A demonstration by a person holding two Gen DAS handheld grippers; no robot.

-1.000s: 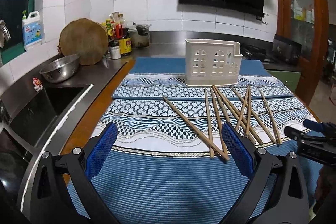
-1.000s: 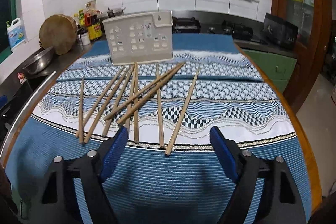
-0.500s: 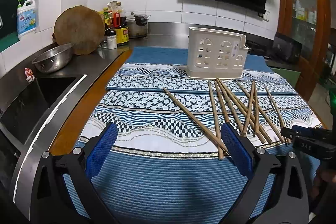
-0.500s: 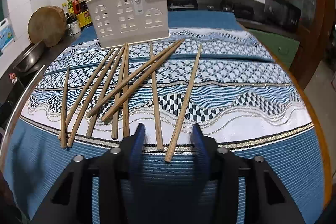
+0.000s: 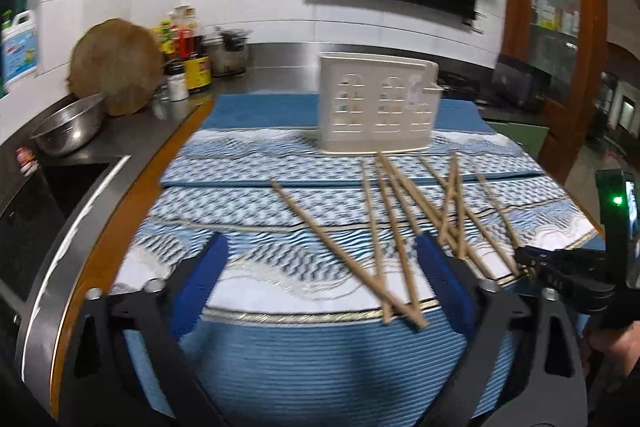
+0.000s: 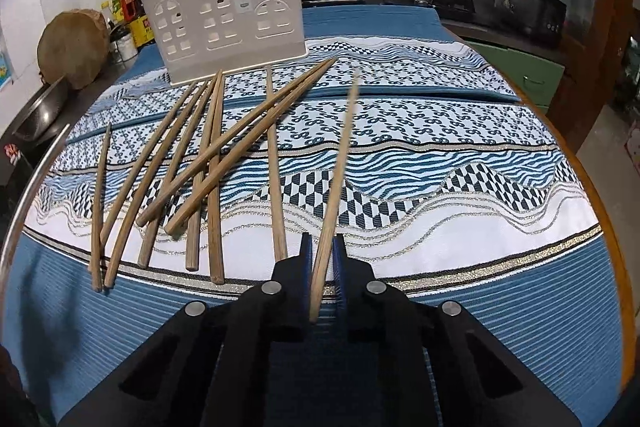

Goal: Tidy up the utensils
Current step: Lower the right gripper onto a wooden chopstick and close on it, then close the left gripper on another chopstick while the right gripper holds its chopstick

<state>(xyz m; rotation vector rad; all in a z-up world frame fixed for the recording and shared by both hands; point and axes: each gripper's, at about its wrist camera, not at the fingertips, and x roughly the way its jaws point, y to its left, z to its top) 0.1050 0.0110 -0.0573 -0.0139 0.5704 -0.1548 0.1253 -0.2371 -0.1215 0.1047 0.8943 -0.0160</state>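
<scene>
Right wrist view: right gripper (image 6: 320, 251) jaws clamp one wooden chopstick (image 6: 336, 183) | left gripper (image 5: 320, 267) jaws closing, nothing between | cream plastic perforated utensil holder (image 6: 228, 27) upright, contents hidden.

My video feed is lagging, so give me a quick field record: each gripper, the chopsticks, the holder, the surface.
right gripper: shut on one chopstick near its close end
left gripper: jaws closing, nothing between them, above the mat
loose chopsticks: nine lying flat, fanned and partly crossed
holder: white perforated plastic, upright behind the chopsticks; inside not visible
surface: blue and white patterned mat
</scene>
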